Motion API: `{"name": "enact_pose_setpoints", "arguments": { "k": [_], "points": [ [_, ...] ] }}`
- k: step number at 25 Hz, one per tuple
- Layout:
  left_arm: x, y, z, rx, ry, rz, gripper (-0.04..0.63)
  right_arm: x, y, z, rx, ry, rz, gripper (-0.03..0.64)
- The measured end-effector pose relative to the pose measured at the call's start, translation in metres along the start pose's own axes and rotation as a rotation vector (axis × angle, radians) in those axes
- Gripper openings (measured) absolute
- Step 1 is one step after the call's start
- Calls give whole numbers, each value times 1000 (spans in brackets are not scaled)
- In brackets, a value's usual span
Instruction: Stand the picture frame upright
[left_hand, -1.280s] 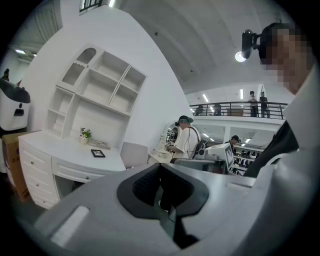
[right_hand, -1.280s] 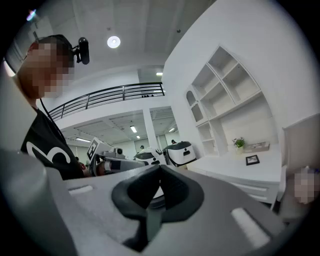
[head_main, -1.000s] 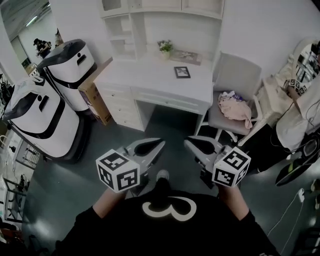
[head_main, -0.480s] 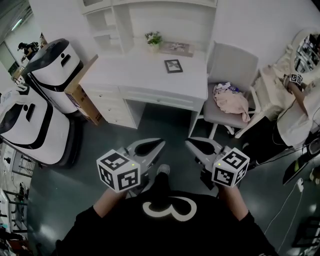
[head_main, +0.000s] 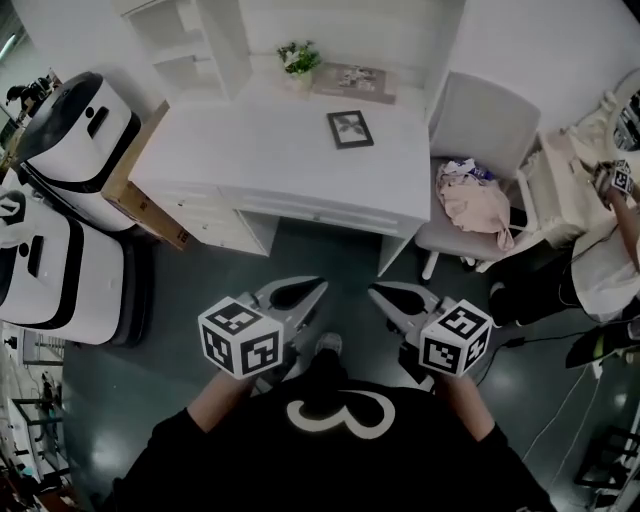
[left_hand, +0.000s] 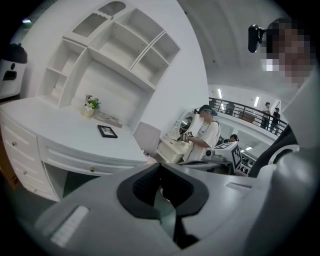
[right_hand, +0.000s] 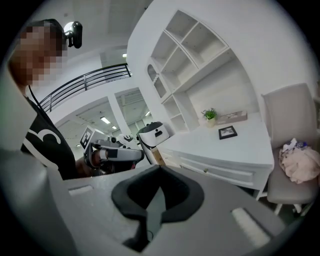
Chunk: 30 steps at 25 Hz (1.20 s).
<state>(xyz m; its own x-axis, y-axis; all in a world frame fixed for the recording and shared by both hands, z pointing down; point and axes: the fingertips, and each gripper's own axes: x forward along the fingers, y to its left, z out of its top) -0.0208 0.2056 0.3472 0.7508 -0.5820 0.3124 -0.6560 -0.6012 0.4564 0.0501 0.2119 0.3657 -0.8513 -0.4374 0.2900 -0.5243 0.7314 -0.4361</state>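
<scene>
Picture frame (head_main: 350, 129): lies flat on the desk top, right of centre.
Desk (head_main: 250, 160): white, with drawers; a potted plant (head_main: 298, 58) stands at the far edge.
Chair (head_main: 480, 120): right of the desk, pale cloth (head_main: 475, 205) on its seat.
Floor (head_main: 200, 290): dark; white machines (head_main: 70, 130) stand to the left.
Left gripper (head_main: 318, 286), right gripper (head_main: 378, 292): both clenched, empty, over the near floor.

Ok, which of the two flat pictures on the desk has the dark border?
The nearer picture frame; the pale one lies behind it, beside the plant.
</scene>
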Motion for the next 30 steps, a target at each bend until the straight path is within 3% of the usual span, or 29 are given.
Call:
{"name": "enact_pose_setpoints", "arguments": {
  "k": [9,16,25,30],
  "points": [
    [47,104,61,27,37,8,9,91,-66,54,-4,58,-7,3],
    [66,127,87,74,31,10,9,93,-95,77,-24,35,-60,3],
    [95,163,107,60,40,59,9,99,-141,114,-28,0,-89,3],
    [133,194,122,46,72,102,9,115,-190,132,-12,29,-80,3]
  ]
}}
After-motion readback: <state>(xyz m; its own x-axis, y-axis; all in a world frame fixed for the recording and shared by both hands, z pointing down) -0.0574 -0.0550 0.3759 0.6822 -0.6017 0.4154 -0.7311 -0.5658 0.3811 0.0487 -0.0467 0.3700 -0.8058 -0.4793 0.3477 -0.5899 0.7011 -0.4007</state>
